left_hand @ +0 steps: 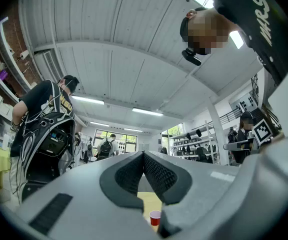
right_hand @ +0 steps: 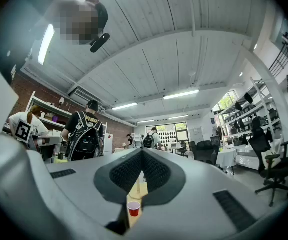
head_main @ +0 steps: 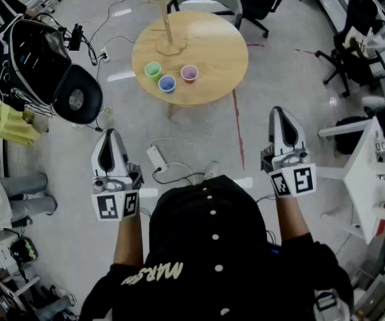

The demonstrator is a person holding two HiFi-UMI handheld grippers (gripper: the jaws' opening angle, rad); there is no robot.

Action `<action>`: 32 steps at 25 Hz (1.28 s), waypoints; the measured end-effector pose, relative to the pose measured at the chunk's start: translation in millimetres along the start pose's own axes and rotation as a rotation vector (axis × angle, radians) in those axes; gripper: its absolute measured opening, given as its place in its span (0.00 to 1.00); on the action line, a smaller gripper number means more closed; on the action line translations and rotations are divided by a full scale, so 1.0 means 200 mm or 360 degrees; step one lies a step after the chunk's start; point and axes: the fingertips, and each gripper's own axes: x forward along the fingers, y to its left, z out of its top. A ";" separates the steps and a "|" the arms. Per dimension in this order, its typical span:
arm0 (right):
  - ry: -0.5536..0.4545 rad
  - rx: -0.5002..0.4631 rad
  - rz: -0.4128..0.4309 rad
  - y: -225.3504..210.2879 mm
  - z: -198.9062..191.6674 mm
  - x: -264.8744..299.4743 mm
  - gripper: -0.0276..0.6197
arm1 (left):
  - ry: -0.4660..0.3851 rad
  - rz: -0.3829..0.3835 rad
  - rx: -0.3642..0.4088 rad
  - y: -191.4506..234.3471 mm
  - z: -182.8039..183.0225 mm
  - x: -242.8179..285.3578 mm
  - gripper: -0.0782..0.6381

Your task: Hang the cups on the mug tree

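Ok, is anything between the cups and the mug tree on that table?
Nothing visible. The green cup, blue cup and pink cup stand on the near side of the table, with only bare tabletop up to the mug tree.

Grey floor (head_main: 65, 179), round wooden table (head_main: 212, 52), office chairs (head_main: 349, 45).

head view: steeply down, table (head_main: 212, 52) well ahead; gripper views: tilted slightly up, both facing that table
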 end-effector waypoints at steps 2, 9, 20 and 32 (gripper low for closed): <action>0.0000 0.0003 0.0012 0.00 -0.02 -0.01 0.04 | 0.0006 -0.0007 0.0004 -0.02 -0.03 0.00 0.11; -0.0094 0.0118 0.0098 0.00 0.00 -0.01 0.05 | 0.0040 -0.0014 0.0007 -0.05 -0.05 0.00 0.11; -0.0100 0.0176 0.0312 -0.05 -0.05 0.07 0.59 | 0.0103 0.0074 0.0058 -0.14 -0.05 0.06 0.11; -0.0058 0.0202 0.0411 -0.22 -0.17 0.16 0.55 | 0.0131 0.0191 0.0092 -0.25 -0.12 0.09 0.11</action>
